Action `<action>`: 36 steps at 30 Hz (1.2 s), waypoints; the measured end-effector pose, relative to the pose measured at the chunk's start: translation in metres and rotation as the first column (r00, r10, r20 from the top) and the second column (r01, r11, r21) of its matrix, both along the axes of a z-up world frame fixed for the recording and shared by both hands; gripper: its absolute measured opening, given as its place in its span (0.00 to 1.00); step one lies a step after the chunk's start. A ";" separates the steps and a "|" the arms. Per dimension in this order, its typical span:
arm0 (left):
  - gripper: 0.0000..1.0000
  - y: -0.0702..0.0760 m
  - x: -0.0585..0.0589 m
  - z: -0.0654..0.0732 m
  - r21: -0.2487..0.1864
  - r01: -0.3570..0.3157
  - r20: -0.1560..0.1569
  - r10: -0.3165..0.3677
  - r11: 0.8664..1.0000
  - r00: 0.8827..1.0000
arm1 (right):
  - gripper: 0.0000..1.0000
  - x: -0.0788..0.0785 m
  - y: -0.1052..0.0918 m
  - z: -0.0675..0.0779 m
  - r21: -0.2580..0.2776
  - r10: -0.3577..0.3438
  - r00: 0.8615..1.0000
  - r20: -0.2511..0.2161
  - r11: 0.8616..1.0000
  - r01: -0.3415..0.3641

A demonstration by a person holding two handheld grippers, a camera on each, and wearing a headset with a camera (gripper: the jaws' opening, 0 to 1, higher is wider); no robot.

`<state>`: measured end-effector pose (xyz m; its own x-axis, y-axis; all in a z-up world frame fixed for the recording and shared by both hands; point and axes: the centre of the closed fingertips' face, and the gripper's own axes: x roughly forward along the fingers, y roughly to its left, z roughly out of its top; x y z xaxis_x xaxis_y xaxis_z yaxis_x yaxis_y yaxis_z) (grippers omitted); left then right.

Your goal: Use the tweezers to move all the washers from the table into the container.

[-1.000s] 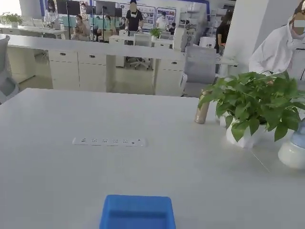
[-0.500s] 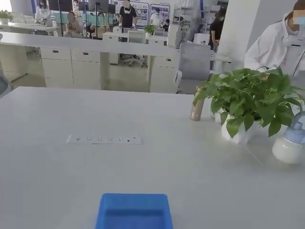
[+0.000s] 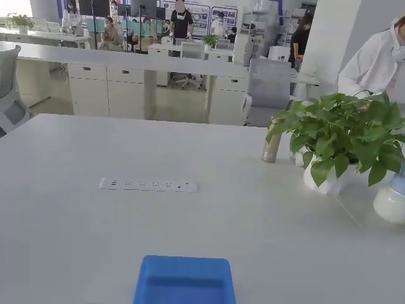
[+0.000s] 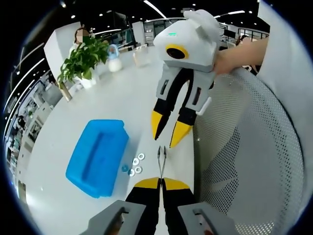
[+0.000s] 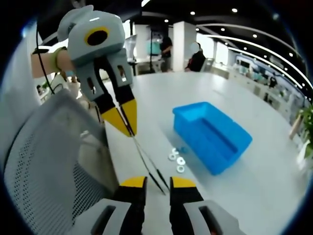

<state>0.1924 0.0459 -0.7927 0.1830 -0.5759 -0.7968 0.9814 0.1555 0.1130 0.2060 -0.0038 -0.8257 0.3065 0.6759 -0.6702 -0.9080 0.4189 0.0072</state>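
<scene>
The tweezers (image 4: 161, 157) run straight out along the left gripper (image 4: 161, 182), long axis in line with its jaws, tips pointing away towards the right gripper (image 4: 164, 142). The left jaws are clamped on the tweezers' back end. The right jaws stand apart, holding nothing, angled down at the bench (image 4: 137, 93), a hand (image 4: 234, 54) gripping the body. 4 washers (image 4: 141, 156) lie on the bench just beside the blue container (image 4: 111, 169).

Open office, pretty bright. Big white surface (image 3: 266, 228) with a power strip (image 3: 147, 185) mid-left, leafy potted plant (image 3: 345, 136) at right, white cabinets (image 3: 107, 95) and people (image 3: 180, 24) at desks across the top.
</scene>
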 end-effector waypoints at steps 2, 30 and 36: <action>0.00 -0.003 -0.002 0.003 -0.006 0.007 0.006 -0.007 1.000 1.000 | 0.14 -0.002 0.001 0.000 -0.003 0.011 1.000 -0.001 1.000 -0.011; 0.00 -0.035 -0.026 0.033 0.000 0.184 0.061 -0.184 0.983 0.981 | 0.07 -0.027 0.026 0.000 0.008 0.199 0.980 0.007 0.980 -0.199; 0.00 -0.039 -0.029 0.037 -0.026 0.198 0.042 -0.196 0.980 0.980 | 0.05 -0.035 0.031 0.001 0.003 0.248 0.969 0.020 0.969 -0.248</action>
<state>0.1631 0.0068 -0.7558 0.0941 -0.6274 -0.7730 0.9880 -0.0365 0.1499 0.1712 0.0270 -0.8246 0.1414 0.7362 -0.6618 -0.9835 0.1806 -0.0092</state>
